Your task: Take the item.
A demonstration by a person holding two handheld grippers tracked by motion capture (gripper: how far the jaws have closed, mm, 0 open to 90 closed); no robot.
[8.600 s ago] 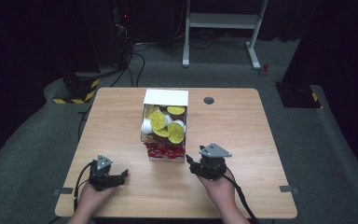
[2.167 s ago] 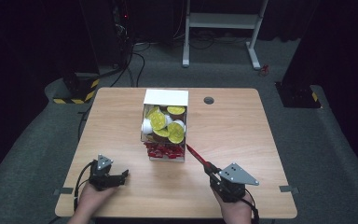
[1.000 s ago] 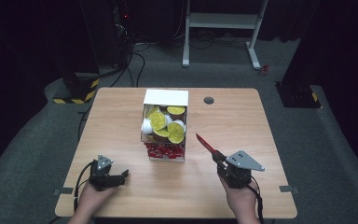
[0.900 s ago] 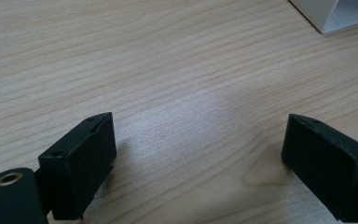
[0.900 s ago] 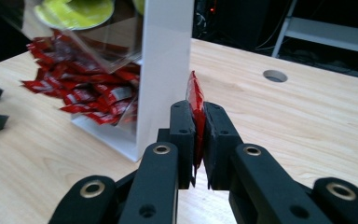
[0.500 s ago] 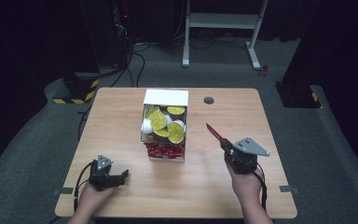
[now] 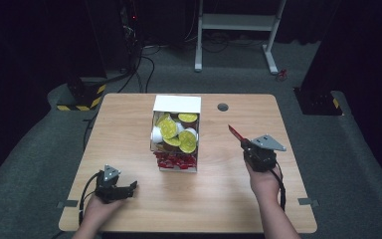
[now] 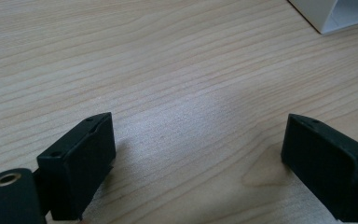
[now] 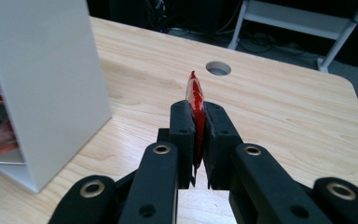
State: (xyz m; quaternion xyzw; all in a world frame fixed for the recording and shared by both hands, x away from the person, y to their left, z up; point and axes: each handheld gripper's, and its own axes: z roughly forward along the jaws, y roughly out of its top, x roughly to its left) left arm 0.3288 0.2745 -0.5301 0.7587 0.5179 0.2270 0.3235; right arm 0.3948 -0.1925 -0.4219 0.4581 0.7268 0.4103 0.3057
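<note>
A white box [image 7: 176,130] stands mid-table with yellow-lidded cups on top and red packets [image 7: 175,160] at its front. My right gripper [image 7: 243,142] is to the right of the box, shut on a thin red packet [image 7: 236,133] that sticks out beyond the jaws. The right gripper view shows the red packet [image 9: 196,100] clamped edge-on in my right gripper [image 9: 198,122], with the box's white side [image 9: 46,79] at the left. My left gripper [image 7: 129,187] rests at the table's front left, open with nothing between its jaws; the left gripper [image 8: 198,154] sits just over bare wood.
The wooden table [image 7: 129,124] has a round cable hole [image 7: 222,107] behind the right gripper. A white frame stand [image 7: 238,25] and black equipment with cables stand on the grey floor beyond the table. A box corner [image 8: 335,14] shows ahead of the left gripper.
My right gripper took a red packet from the box front, drew back to the right, and has now carried it farther back and right. The left gripper has stayed put.
</note>
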